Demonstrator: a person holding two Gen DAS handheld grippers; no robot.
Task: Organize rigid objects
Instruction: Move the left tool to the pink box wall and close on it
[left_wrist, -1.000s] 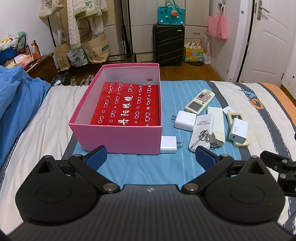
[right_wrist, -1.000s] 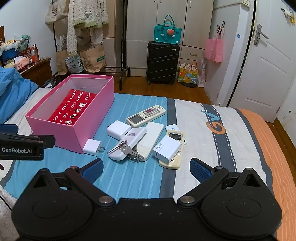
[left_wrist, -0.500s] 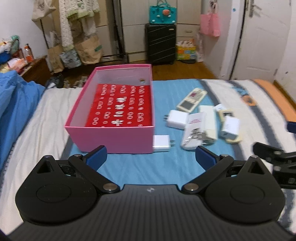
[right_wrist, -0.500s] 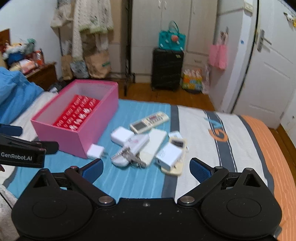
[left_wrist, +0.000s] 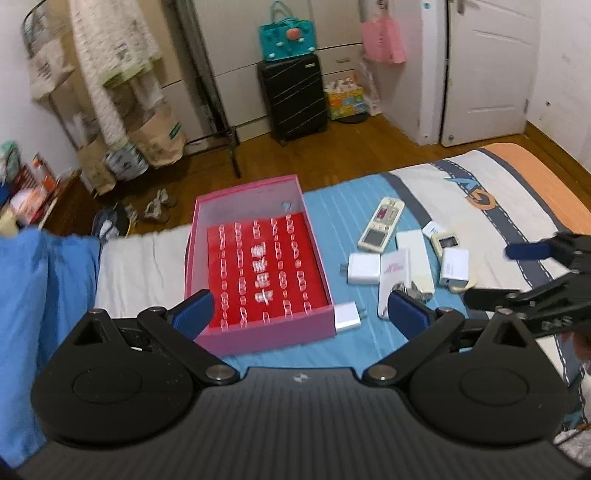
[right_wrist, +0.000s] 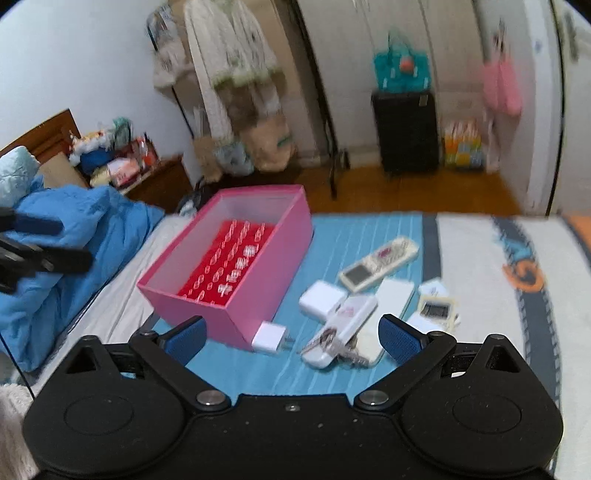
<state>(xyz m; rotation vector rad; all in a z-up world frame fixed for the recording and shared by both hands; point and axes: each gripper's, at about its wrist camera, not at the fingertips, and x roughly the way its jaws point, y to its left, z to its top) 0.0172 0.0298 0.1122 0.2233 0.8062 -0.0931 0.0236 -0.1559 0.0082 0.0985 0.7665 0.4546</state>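
The pink box (left_wrist: 258, 325) stood open on the bed (left_wrist: 491, 192), and it held only a red sheet with white print on its bottom; none of the loose objects was inside it, so by my judgement your sorting had not yet begun. All the rigid objects lay on the blue striped part of the cover, at the right of the box: a small white charger (left_wrist: 347, 316) touching the box's near corner, a bigger white adapter (left_wrist: 364, 268), a white power bank with keys (right_wrist: 341, 328) on its near end, a long white bar (left_wrist: 415, 254), a remote control (left_wrist: 382, 224) farther back, and another charger (left_wrist: 455, 266) lying on a cream-coloured device. Your left gripper (left_wrist: 299, 308) had its fingers spread wide and held nothing, and your right gripper (right_wrist: 291, 336) was the same, hovering near the cluster. Compared with one second before, both cameras had risen and tilted down, so you looked into the box more from above, and both views were blurred from motion; the objects themselves had kept their places.
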